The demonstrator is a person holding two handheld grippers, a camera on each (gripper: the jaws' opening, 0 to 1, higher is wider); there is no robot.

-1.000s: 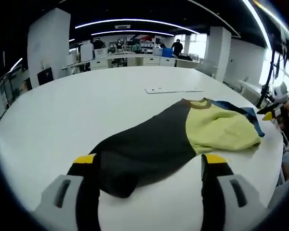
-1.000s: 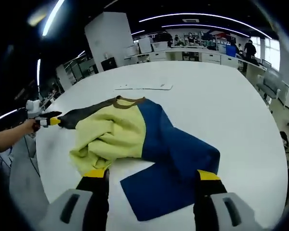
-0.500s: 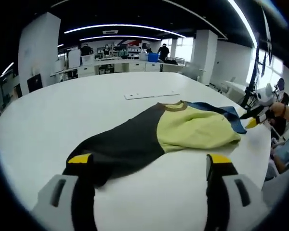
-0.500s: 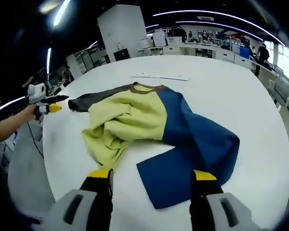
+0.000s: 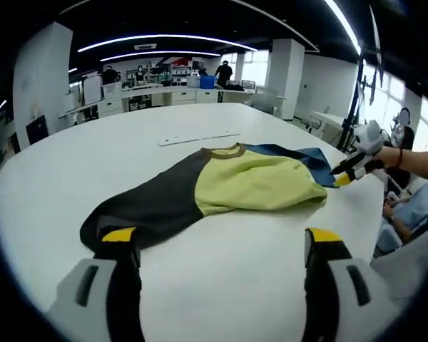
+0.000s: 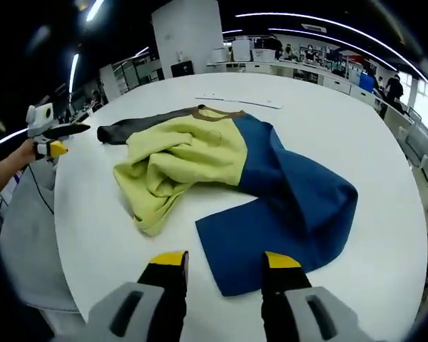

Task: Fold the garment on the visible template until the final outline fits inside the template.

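A garment in three colours lies crumpled on the round white table. In the left gripper view its black part is nearest, then the yellow part, with the blue part beyond. My left gripper is open, just short of the black end and holding nothing. In the right gripper view the blue part lies nearest, the yellow part bunched to its left. My right gripper is open with its jaws fairly close together, just short of the blue edge. A thin white template sheet lies flat behind the collar.
A hand holds the right gripper at the table's right edge, near the blue part. At the left rim a hand holds the left gripper. Desks, shelves and people stand far behind. The template sheet lies past the garment.
The left gripper has drawn back, so the black end no longer reaches between its jaws. The right gripper's jaws have narrowed and its view has risen over the blue part.
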